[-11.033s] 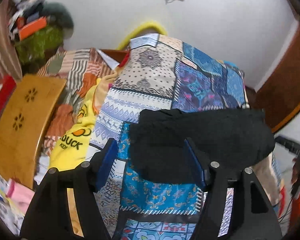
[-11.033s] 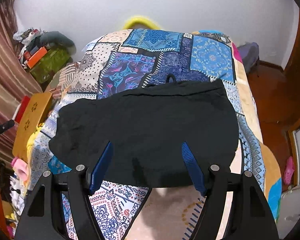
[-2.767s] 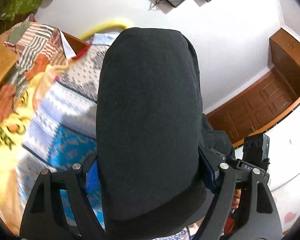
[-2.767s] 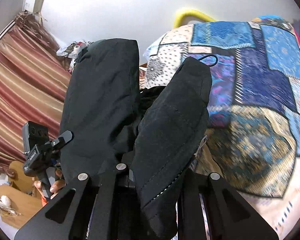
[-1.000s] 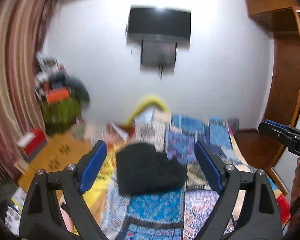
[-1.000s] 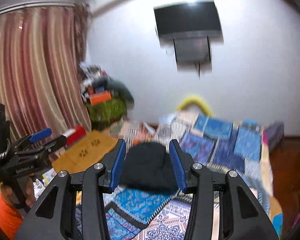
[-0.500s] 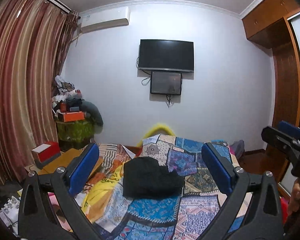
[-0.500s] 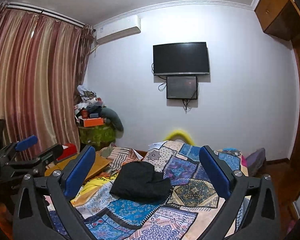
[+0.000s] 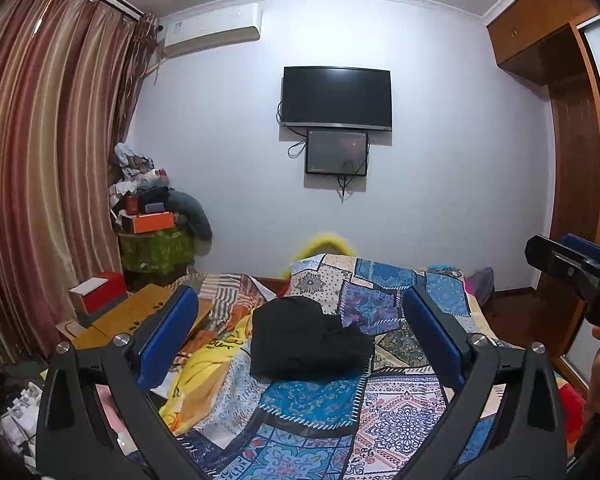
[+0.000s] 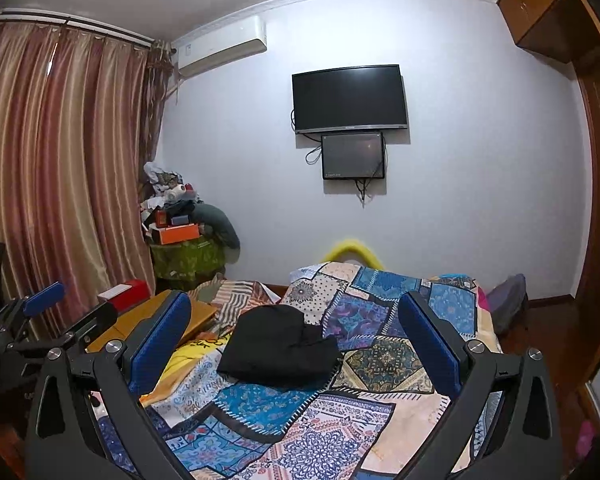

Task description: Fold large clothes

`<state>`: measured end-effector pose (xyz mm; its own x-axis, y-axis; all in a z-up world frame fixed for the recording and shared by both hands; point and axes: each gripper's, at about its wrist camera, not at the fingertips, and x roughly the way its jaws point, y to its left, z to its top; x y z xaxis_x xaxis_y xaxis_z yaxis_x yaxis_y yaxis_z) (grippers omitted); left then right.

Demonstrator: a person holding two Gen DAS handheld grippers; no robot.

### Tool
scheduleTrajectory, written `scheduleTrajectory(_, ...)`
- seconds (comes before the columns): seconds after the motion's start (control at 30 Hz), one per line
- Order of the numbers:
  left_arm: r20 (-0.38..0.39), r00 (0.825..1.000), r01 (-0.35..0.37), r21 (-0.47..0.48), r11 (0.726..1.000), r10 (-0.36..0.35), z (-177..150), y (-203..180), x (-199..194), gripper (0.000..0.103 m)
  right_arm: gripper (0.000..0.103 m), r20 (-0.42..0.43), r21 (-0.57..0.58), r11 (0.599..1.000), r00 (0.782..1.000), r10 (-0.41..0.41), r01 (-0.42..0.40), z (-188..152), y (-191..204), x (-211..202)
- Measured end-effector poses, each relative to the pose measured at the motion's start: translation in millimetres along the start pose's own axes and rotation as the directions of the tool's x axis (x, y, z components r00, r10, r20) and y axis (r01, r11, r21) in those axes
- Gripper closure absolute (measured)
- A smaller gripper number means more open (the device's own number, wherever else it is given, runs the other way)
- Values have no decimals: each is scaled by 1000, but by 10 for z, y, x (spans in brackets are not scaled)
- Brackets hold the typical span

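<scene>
A black garment (image 9: 304, 340) lies folded into a compact bundle on the patchwork bedspread (image 9: 388, 420), left of the bed's middle. The right wrist view shows the same black garment (image 10: 280, 348) on the bedspread (image 10: 340, 432). My left gripper (image 9: 300, 340) stands wide open, pulled back well short of the bundle, with nothing between its blue pads. My right gripper (image 10: 296, 340) is also wide open and empty, far back from the bed. Each gripper shows at the edge of the other's view: the right gripper (image 9: 572, 260), the left gripper (image 10: 44, 316).
A yellow cloth (image 9: 204, 368) lies left of the bundle. A wooden table (image 9: 132, 316) with a red box (image 9: 100, 296) stands left of the bed, a cluttered green stand (image 9: 156, 248) behind it. Curtains (image 9: 40, 180) hang at left, a wardrobe (image 9: 572, 160) at right, a television (image 9: 336, 96) on the far wall.
Both grippers, earlier shut on the black garment, have let it go on the bed and drawn back. Over the last second the right jaws widened fully; in the last half second nothing moved.
</scene>
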<state>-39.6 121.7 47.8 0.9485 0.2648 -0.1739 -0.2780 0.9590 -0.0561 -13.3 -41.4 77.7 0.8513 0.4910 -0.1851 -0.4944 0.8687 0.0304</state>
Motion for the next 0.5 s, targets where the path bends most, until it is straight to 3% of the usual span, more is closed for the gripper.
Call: scheduleTrajectory(0.5, -6, 1000, 2, -10, 1000, -2, -13, -22, 8, 0, 0, -25, -24, 1000, 1000, -1, 1, 12, 41, -65)
